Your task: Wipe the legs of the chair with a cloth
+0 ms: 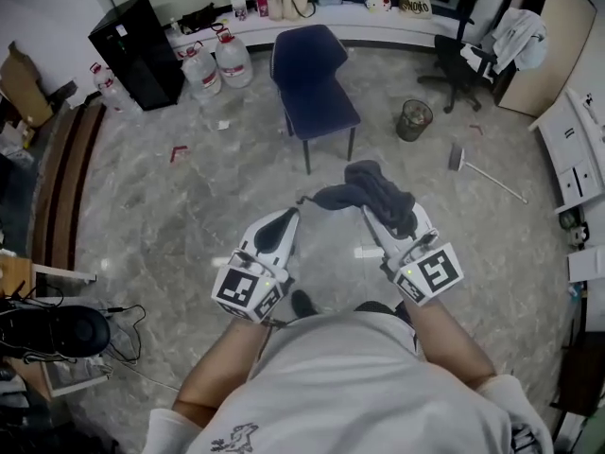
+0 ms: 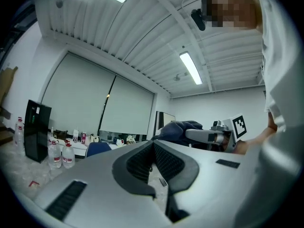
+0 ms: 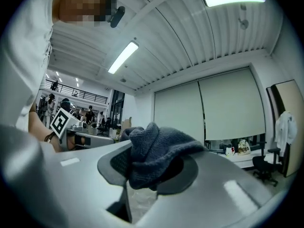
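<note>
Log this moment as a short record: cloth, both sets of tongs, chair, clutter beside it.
cloth: dark grey cloth, clamped in the right tongs, bunched over their tips
left: left tongs closed, nothing between them
chair: blue chair upright ahead of both tongs, untouched
beside chair: wire bin at its right in the head view, water bottles at its left

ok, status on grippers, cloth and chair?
Right gripper shut on cloth. Left gripper shut, empty. Chair ahead, cloth not yet at its legs. Waste bin beside the chair, not between.
</note>
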Available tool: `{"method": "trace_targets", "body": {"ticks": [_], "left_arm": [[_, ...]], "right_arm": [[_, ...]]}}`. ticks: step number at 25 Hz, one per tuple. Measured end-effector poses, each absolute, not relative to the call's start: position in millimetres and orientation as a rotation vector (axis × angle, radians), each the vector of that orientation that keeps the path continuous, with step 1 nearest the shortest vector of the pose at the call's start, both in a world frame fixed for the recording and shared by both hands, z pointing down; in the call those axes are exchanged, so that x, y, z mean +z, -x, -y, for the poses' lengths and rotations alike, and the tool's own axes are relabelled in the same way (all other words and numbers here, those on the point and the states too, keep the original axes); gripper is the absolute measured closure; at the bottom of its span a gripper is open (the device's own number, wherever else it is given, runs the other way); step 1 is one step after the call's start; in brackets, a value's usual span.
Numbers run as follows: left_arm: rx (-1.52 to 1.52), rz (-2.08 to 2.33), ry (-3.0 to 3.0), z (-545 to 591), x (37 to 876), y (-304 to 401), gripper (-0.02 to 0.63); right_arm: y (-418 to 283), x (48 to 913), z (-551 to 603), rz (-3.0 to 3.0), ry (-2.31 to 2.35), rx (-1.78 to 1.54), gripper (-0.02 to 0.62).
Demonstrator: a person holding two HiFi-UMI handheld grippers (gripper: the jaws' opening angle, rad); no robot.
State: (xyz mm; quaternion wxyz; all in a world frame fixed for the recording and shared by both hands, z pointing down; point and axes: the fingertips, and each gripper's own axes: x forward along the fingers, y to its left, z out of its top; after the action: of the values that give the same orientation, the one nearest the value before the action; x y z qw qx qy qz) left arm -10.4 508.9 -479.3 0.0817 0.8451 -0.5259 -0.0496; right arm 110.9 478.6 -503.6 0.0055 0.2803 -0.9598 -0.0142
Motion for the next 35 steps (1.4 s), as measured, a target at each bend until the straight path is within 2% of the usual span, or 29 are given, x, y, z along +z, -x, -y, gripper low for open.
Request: {"method": "trace_targets", "body": {"ticks": [7, 18, 23, 29, 35], "left_arm": [[-0.155, 1.630, -2.500, -386.9, -476.4, 44.8, 0.601], [-0.104, 1.893, -2.438, -179.4, -477.8, 61.9, 0.601], [-0.037, 1.922, -2.450, -101.2, -452.9, 58.0, 0.601], [-0.059, 1.811, -2.459, -9.9, -341.7, 96.2, 0.601], [-0.055, 1.739, -2.535, 84.2, -144.5, 126.6, 0.600]], "right_arm": [[-90.2, -495.6, -370.1, 3.015, -0.859, -0.037, 0.495], [-81.1, -474.0, -138.3, 3.098, -0.616, -0.096, 0.495], [-71.7, -435.6, -53.1, 3.057, -0.523, -0.106, 0.495], [-32.5, -310.1, 21.1, 2.949, -0.554, -0.003, 0.495], [-4.9, -70.1, 70.9, 2.860, -0.572, 0.134, 0.495]]}}
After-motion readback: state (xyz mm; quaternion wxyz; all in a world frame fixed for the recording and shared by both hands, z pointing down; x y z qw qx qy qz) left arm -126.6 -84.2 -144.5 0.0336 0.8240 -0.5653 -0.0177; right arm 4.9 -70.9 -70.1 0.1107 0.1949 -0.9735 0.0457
